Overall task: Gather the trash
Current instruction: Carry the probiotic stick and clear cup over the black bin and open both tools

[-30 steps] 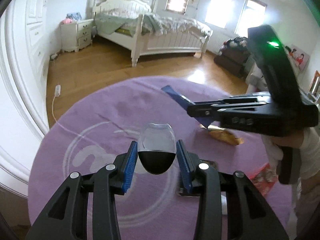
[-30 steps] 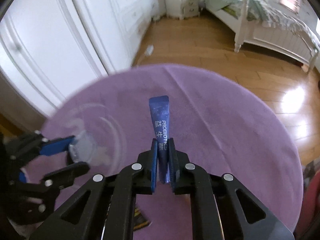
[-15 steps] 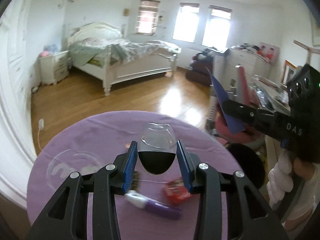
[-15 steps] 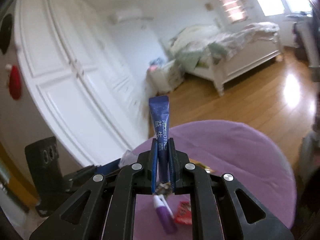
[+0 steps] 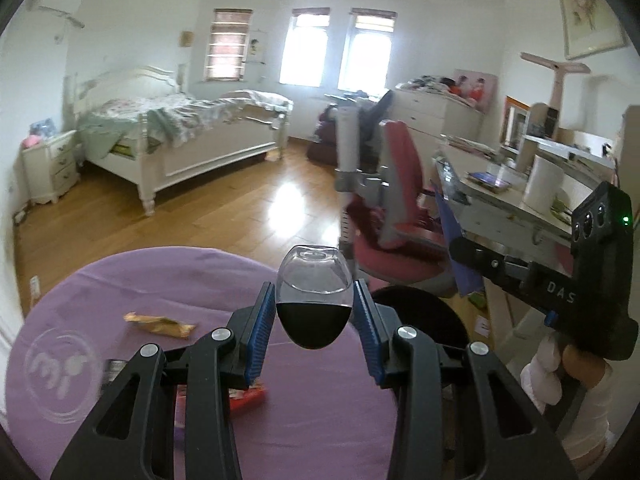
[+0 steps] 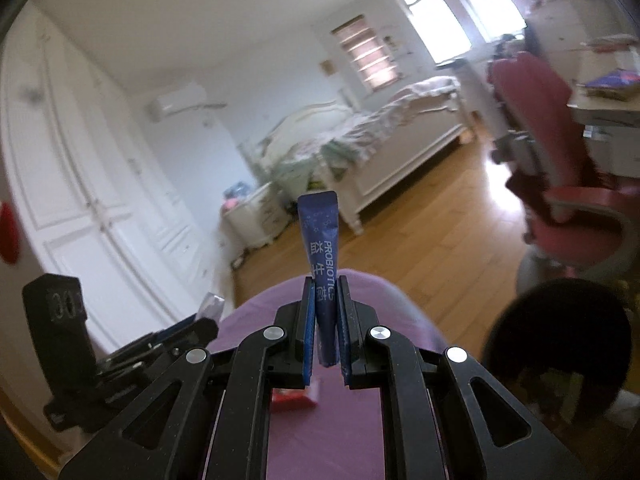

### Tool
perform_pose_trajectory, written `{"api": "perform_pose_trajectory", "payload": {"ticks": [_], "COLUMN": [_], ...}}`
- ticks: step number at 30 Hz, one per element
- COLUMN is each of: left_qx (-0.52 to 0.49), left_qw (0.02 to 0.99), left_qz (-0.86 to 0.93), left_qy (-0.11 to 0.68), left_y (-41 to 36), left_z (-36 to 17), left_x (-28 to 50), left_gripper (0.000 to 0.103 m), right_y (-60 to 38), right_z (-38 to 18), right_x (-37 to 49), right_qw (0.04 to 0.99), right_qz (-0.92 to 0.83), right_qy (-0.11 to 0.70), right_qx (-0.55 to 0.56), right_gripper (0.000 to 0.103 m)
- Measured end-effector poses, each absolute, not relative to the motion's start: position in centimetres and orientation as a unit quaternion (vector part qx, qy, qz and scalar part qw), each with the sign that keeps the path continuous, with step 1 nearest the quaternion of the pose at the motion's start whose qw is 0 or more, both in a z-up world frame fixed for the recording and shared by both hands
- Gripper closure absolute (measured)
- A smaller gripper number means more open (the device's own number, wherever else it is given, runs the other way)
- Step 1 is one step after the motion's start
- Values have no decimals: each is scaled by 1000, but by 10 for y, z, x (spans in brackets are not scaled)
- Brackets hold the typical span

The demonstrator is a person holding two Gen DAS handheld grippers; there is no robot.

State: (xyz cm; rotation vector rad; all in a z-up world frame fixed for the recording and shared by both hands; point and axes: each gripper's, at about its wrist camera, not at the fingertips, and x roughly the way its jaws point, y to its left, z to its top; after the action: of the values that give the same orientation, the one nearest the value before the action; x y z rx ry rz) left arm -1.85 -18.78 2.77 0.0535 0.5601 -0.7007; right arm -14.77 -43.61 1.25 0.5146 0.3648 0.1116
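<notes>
My left gripper (image 5: 316,312) is shut on a small clear plastic cup (image 5: 315,292) with a dark lower half, held above the round purple table (image 5: 312,432). My right gripper (image 6: 325,320) is shut on a blue probiotics sachet (image 6: 321,240); the sachet also shows in the left wrist view (image 5: 454,248), off the table's right side above a black bin (image 5: 420,312). The bin shows in the right wrist view (image 6: 560,328) at lower right. A tan wrapper (image 5: 160,323) and a red packet (image 5: 248,394) lie on the table.
A red desk chair (image 5: 400,216) and a cluttered desk (image 5: 512,200) stand right of the table. A white bed (image 5: 180,140) and nightstand (image 5: 50,164) are across the wooden floor. White wardrobes (image 6: 100,200) line the left wall.
Both grippers have swung right and tilted up, away from the table's middle towards the bin and chair. Each still holds its item.
</notes>
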Motion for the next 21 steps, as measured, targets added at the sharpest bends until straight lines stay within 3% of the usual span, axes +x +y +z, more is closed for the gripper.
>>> {"api": "perform_pose_trajectory", "payload": {"ticks": [21], "left_qx": [24], "left_qw": [824], "left_qz": [-445], "left_qy": [349], "left_y": [-320], "left_z": [-24], "left_x": [1], "left_gripper": [63], "right_y": [-557], "right_z": [-58], "right_x": [-177], "right_qw": [922], "right_qz": [-58], "right_qy": [190], "right_qx": [332], "right_gripper": [92]}}
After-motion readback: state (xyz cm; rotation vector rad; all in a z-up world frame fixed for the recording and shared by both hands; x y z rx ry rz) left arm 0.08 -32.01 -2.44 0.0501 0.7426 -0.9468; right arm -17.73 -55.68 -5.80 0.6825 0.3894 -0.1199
